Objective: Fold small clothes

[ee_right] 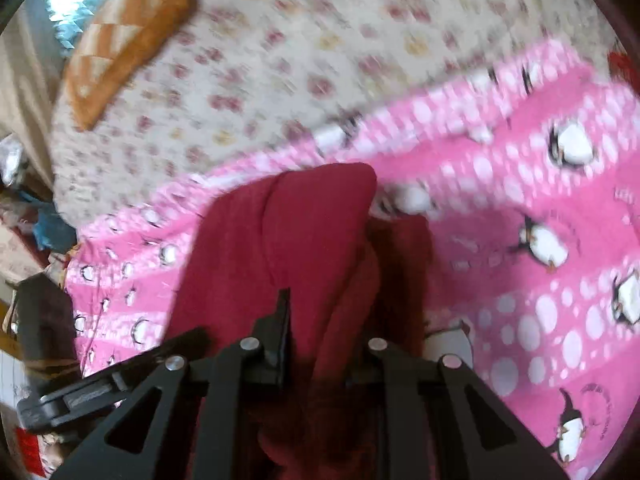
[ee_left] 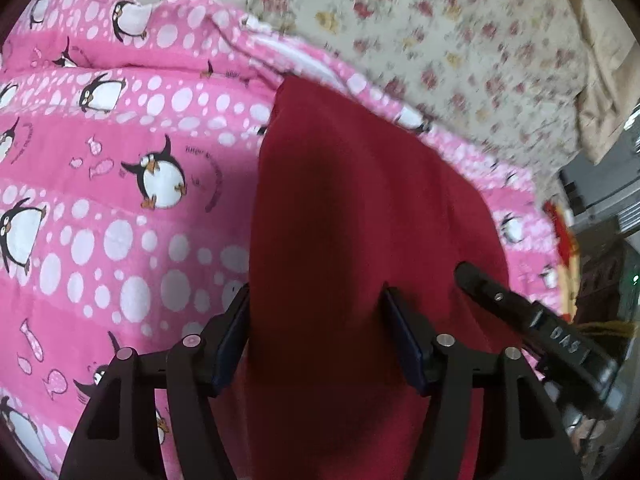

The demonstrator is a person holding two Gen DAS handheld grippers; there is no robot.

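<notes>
A dark red garment point(ee_left: 344, 208) lies on a pink penguin blanket point(ee_left: 120, 184). My left gripper point(ee_left: 316, 300) has its jaws apart, one finger on each side of the red cloth, which runs between them toward the camera. In the right wrist view the same red garment point(ee_right: 288, 232) is bunched and draped over my right gripper point(ee_right: 324, 300). Its left finger point(ee_right: 280, 320) shows; the right finger is covered by cloth. The right gripper also shows in the left wrist view point(ee_left: 532, 320), at the red cloth's right edge.
The pink blanket point(ee_right: 540, 200) lies on a cream floral bedsheet point(ee_right: 300, 60). An orange checked pillow point(ee_right: 128, 36) sits at the far left of the bed. The bed edge and floor clutter point(ee_left: 600, 240) are at the right in the left wrist view.
</notes>
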